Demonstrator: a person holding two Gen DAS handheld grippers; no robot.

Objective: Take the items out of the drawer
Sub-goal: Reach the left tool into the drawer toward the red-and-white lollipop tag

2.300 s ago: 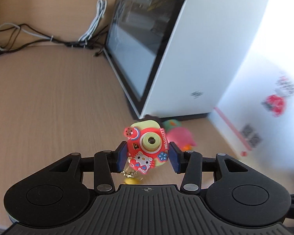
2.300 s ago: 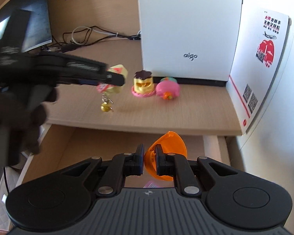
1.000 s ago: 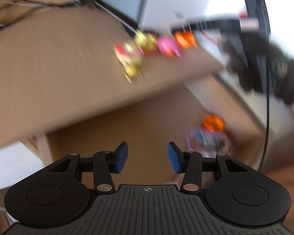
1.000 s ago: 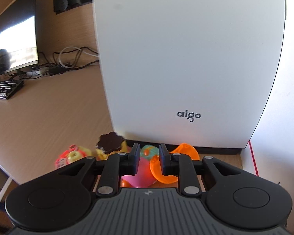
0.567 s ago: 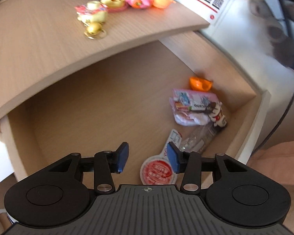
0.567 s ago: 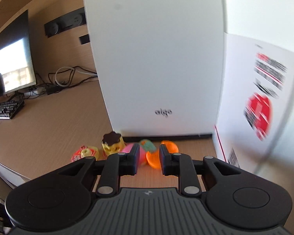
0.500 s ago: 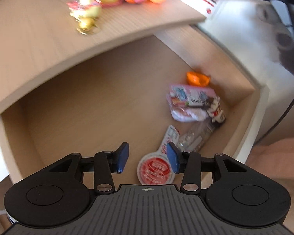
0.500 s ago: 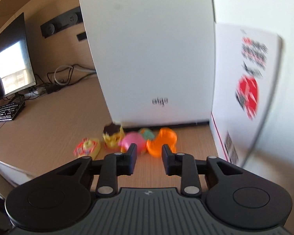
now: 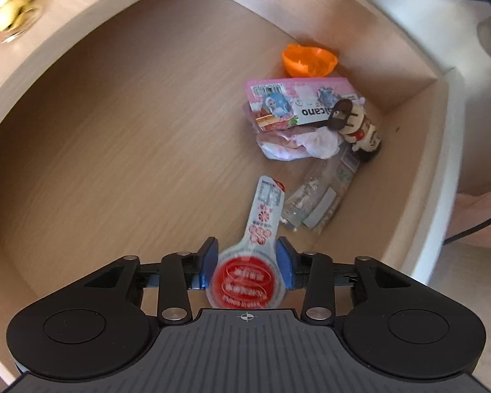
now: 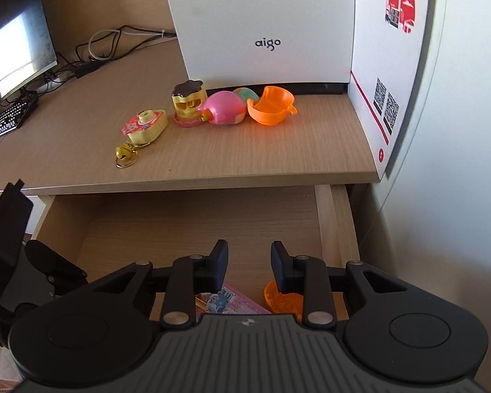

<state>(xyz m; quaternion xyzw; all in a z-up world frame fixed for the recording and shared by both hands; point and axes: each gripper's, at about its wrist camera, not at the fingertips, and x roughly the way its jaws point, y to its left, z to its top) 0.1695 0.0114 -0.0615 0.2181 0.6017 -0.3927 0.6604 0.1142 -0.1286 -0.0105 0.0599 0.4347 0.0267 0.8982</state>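
Observation:
The open wooden drawer (image 9: 114,131) holds a white packet with a round red seal (image 9: 265,216), a pink printed packet (image 9: 291,104), an orange half shell (image 9: 309,60), a small figurine (image 9: 360,127) and a clear bag (image 9: 320,196). My left gripper (image 9: 247,263) is low in the drawer and open, its blue pads either side of the packet's round end. My right gripper (image 10: 249,267) hovers open and empty above the drawer (image 10: 196,222), over the pink packet (image 10: 226,301) and orange shell (image 10: 283,301).
On the desk, a camera keychain (image 10: 145,126), a pudding toy (image 10: 188,103), a pink toy (image 10: 224,109) and an orange half shell (image 10: 271,106) sit in front of a white computer case (image 10: 262,23). A monitor and cables stand at far left. A printed board lines the right.
The left gripper left the camera keychain on the desk and dropped into the drawer around the red-seal packet. The right gripper let go of the orange shell on the desk and pulled back above the drawer.

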